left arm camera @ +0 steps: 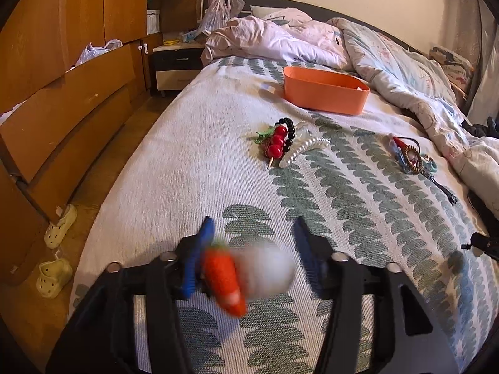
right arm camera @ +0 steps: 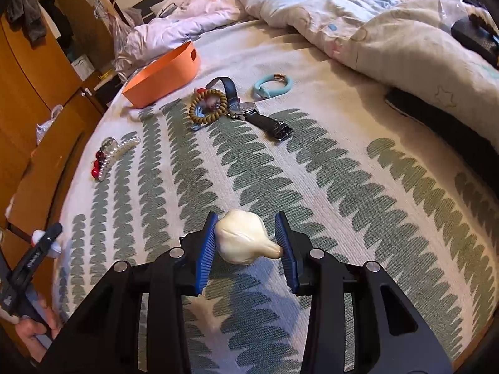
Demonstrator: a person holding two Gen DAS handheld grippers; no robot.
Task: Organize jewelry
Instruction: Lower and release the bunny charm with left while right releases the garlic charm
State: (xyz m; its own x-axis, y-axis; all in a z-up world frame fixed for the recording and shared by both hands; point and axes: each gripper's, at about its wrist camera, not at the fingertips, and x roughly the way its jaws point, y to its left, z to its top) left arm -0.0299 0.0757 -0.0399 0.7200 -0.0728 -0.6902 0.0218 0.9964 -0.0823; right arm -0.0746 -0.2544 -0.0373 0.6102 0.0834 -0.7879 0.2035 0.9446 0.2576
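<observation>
My left gripper [left arm camera: 254,227] hangs low over the patterned bedspread [left arm camera: 187,155], its jaws open. Between them is a blurred hair ornament, an orange felt carrot [left arm camera: 224,280] with a white pompom [left arm camera: 268,271]; the right pad stands apart from it. My right gripper [right arm camera: 248,227] is shut on a cream garlic-shaped piece [right arm camera: 240,237]. Farther up the bed lie an orange bin [left arm camera: 324,93], a red bead skewer [left arm camera: 277,141], a black bead bracelet [left arm camera: 290,131] and a pearl hair claw [left arm camera: 299,151]. A brown coil hair tie [right arm camera: 208,106], a black-strapped watch [right arm camera: 249,112] and a teal bracelet [right arm camera: 271,88] lie near the bin [right arm camera: 162,74].
A crumpled duvet [right arm camera: 389,31] covers the bed's far and right side. Wooden wardrobes [left arm camera: 62,78] and a nightstand [left arm camera: 174,62] stand to the left, with two pale clogs [left arm camera: 59,227] on the floor. A hand [right arm camera: 31,333] holds the left gripper at the bed's edge.
</observation>
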